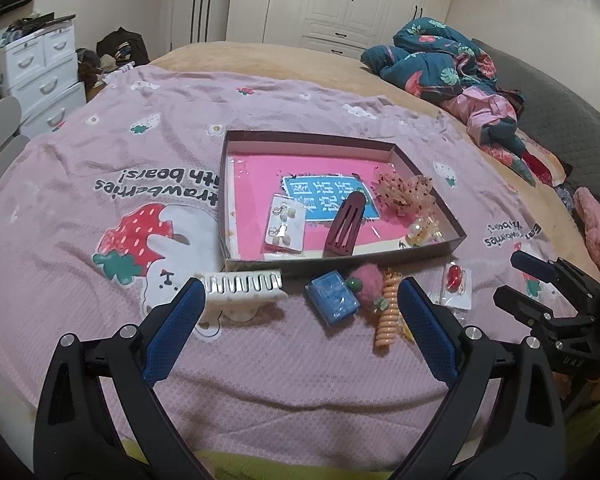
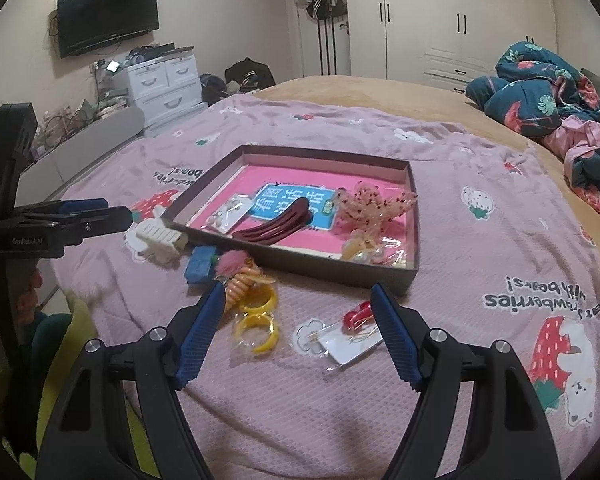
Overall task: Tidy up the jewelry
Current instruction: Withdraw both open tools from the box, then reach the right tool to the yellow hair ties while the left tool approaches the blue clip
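A shallow dark box (image 1: 428, 246) lay on a pink strawberry-print blanket (image 1: 100, 152), already holding a maroon hair clip (image 1: 346, 222), a carded pair of earrings (image 1: 286, 226) and a speckled bow (image 1: 404, 192). Near its front edge, loose on the blanket, lay a white claw clip (image 1: 242, 290), a blue packet (image 1: 332, 298), a pink pompom tie (image 1: 366, 282), an orange coil tie (image 1: 388, 312), yellow rings (image 2: 258, 322) and red earrings on a card (image 2: 350, 336). The left gripper (image 1: 300, 328) and the right gripper (image 2: 300, 334) both hung wide apart, holding nothing. The red earrings sat nearest the right gripper; a low, square pinch on the card's edge would probably lift them cleanly.
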Tool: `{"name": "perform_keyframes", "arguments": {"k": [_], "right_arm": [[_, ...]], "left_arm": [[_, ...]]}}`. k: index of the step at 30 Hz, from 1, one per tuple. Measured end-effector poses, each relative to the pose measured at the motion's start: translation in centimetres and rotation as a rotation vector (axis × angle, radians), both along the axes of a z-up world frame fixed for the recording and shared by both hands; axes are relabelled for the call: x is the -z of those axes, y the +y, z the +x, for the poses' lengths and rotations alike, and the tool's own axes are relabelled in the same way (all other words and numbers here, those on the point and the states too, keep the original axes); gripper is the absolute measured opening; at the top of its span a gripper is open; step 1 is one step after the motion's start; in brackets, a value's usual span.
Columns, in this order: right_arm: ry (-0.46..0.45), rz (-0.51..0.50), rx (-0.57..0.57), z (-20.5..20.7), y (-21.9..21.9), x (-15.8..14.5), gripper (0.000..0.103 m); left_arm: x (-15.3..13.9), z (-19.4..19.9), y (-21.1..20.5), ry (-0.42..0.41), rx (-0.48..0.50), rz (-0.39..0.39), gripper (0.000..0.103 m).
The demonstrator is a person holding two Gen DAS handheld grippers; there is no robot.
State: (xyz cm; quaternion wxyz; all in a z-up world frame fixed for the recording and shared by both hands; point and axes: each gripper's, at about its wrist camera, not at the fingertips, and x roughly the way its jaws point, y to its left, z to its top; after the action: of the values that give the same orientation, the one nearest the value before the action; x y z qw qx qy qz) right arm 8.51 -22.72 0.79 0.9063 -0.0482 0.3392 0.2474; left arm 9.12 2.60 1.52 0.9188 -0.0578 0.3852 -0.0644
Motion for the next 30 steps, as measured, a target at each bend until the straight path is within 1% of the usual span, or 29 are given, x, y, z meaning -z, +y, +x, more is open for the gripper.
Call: {"name": "perform_keyframes", "arguments": {"k": [14,23,30], "right_arm": [[0.042,-0.006,-0.038,-1.0,1.1,1.8,0.074],[0.056,-0.039,-0.074,-1.5,2.3,3.2,0.074],[0.067,-0.067,-0.08,-1.1,2.7,4.5,0.074]], "left_arm": [[1.6,-1.7,0.3,0.034,-0.007,0.017,0.09],[2.9,-2.1,0.4,0.078,0.002,0.014,0.09],[3.8,-1.8,-0.8,0.1,0.026,0.017,0.09]]}}
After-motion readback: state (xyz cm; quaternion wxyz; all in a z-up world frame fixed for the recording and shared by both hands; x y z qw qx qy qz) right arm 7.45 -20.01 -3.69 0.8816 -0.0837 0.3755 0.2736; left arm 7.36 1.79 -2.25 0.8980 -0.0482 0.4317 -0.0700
